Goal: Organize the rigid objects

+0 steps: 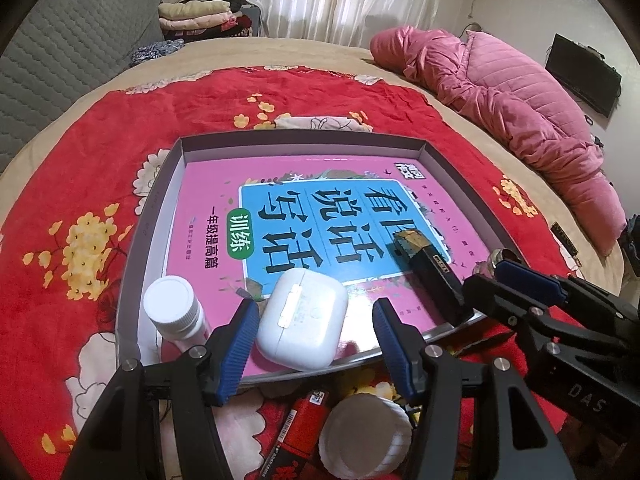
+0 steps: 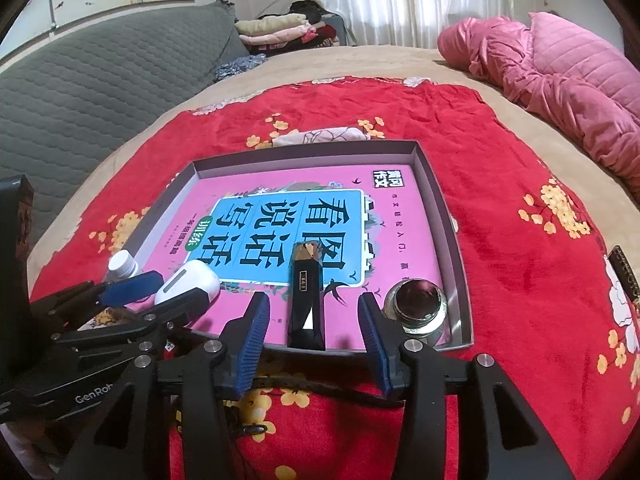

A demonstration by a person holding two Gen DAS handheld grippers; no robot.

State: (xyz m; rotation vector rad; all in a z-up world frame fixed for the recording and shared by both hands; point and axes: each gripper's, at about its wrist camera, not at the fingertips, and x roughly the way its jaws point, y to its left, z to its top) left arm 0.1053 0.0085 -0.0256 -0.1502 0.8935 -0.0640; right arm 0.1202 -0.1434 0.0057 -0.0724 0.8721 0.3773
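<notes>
The left tool [image 1: 314, 330] stands with its blue ribbed pads apart around the white plastic earbud case [image 1: 303, 320], gaps on both sides. The right tool [image 2: 314, 334], also apart, flanks the black faceted bar with a gold tip [image 2: 306, 300] without touching it. Both things lie in the shallow grey cardboard tray [image 2: 440, 184] on the bed's red flowered blanket [image 2: 500, 152], over a pink workbook [image 1: 208, 200] reading "看图说话写话 训练". A white-capped bottle [image 1: 174, 308] and a round glass jar [image 2: 416, 306] occupy the near corners. "GenRob" marks the left tool's arm.
</notes>
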